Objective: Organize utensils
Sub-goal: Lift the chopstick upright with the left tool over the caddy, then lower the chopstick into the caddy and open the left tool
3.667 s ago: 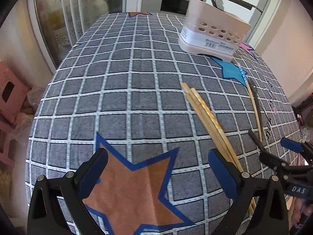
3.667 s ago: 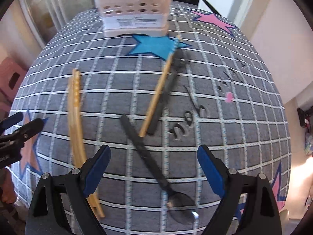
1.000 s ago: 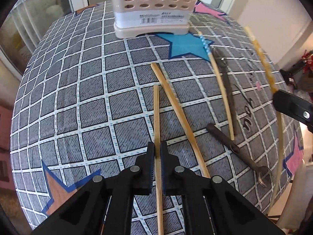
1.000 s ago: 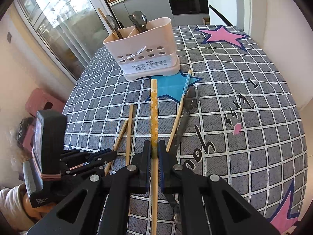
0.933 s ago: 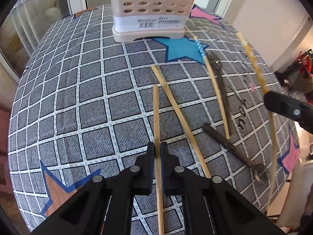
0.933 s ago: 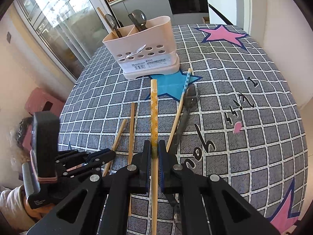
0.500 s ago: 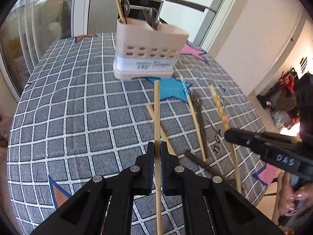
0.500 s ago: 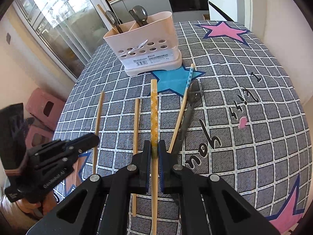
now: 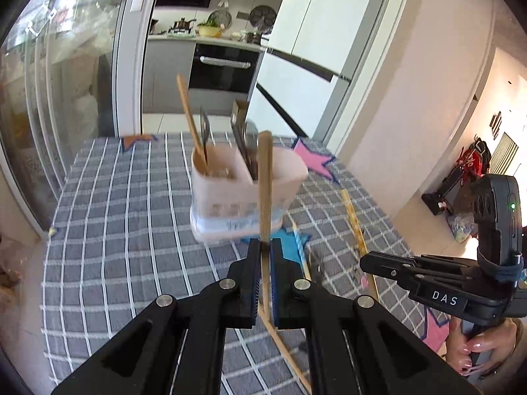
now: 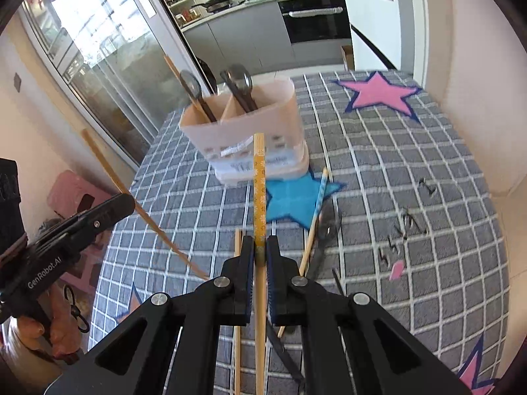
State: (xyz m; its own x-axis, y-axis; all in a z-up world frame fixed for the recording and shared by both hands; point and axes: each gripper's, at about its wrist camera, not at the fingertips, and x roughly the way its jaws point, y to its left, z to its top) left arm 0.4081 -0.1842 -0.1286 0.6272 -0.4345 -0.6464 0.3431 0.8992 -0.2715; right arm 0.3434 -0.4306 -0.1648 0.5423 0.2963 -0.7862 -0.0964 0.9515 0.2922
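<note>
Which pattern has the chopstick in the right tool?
Yellow with small white flowers, best seen from the right wrist.

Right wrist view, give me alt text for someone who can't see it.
The right gripper is shut on a yellow patterned wooden chopstick pointing at a beige plastic utensil caddy on a grey checked tablecloth.

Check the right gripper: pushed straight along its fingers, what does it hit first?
Likely the utensil holder. The right gripper is shut on a patterned chopstick whose tip points at the holder's front wall, so the tip would meet it first. Depth is unclear, and the holder is motion-blurred.
</note>
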